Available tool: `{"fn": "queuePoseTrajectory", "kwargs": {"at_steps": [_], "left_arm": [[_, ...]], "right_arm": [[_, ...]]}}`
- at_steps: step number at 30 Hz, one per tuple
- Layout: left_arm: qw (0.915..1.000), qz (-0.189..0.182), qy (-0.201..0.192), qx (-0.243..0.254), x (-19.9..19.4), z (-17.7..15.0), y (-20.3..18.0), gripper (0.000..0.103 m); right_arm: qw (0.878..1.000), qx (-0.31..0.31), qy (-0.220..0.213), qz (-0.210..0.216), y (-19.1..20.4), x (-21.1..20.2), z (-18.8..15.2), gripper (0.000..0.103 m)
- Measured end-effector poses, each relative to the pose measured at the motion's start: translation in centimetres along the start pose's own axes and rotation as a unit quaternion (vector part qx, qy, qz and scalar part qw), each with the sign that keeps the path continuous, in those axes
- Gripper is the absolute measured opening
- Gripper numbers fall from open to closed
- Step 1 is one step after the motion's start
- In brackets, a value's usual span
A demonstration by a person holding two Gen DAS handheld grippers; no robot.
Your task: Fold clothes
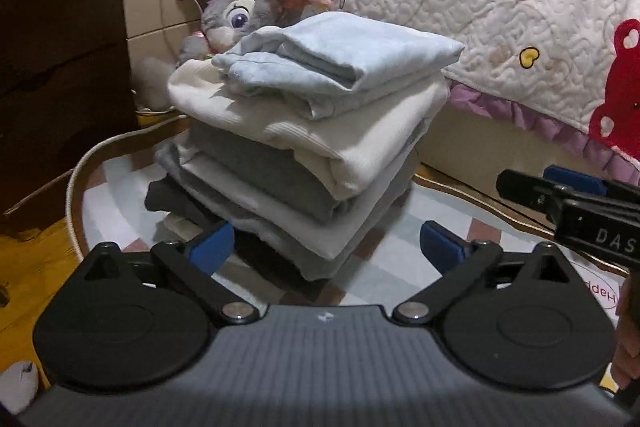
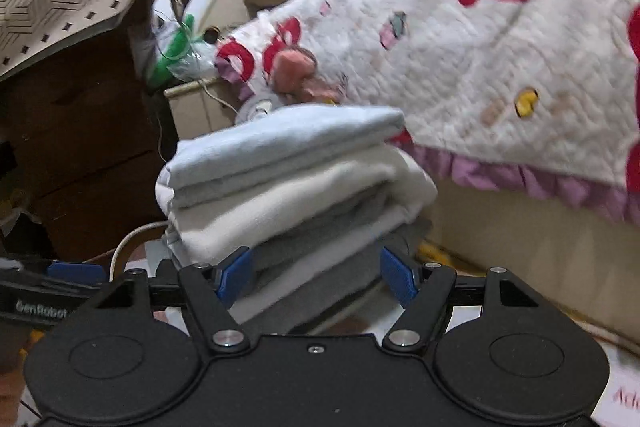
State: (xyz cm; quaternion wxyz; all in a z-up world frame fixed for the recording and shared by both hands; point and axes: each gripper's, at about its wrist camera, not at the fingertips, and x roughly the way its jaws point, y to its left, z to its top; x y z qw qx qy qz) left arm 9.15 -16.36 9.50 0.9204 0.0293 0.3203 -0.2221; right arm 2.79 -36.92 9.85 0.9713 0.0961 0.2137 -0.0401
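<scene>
Stack of folded clothes [image 1: 304,147] on a patterned rug [image 1: 120,187], just in front of a bed draped in a white quilt with red bears [image 1: 500,7]. From the top: a light blue folded garment [image 1: 340,59], a cream folded garment [image 1: 304,119], then grey and white layers down to a dark piece at the bottom. Grey plush rabbit [image 1: 234,17] behind the pile.

Left gripper [image 1: 326,243] open wide, blue pads empty, near the base of the stack and not touching it. Right gripper [image 2: 316,277] also open, nothing between its pads, facing the lower layers; seen from the left wrist view entering at the right edge. No earlier picture to compare.

Judged step: letting go after setting the blue piece on top, pile apparently finished. To do this well: draw both grippers straight back and level, pads kept wide, clear of the overhanging corners. Blue piece sits a little askew, with loose folds at its near left corner; a brush there could drag it off or tip the pile. If tidying, press down lightly from above instead of pushing sideways.
</scene>
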Motion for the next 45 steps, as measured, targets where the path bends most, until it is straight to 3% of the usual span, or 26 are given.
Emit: {"fn": "queuePoseTrajectory", "kwargs": {"at_steps": [12,22,27,45], "left_arm": [[0.9990,0.008,0.026,0.034,-2.8,-3.5,-3.9,0.103],[0.9985,0.054,0.008,-0.001,-5.0,-6.6,-4.6,0.103],[0.9969,0.075,0.023,0.009,-5.1,-6.8,-5.4,0.103],[0.9969,0.070,0.031,0.018,-5.6,-7.2,-6.1,0.103]], "right_arm": [[1.000,0.007,0.017,-0.004,0.5,-5.2,-2.2,0.082],[1.000,-0.002,0.017,-0.008,1.6,-8.2,-4.3,0.086],[1.000,-0.004,0.015,-0.008,1.3,-8.8,-5.1,0.086],[1.000,0.019,0.012,-0.014,0.6,-9.2,-5.4,0.086]]}}
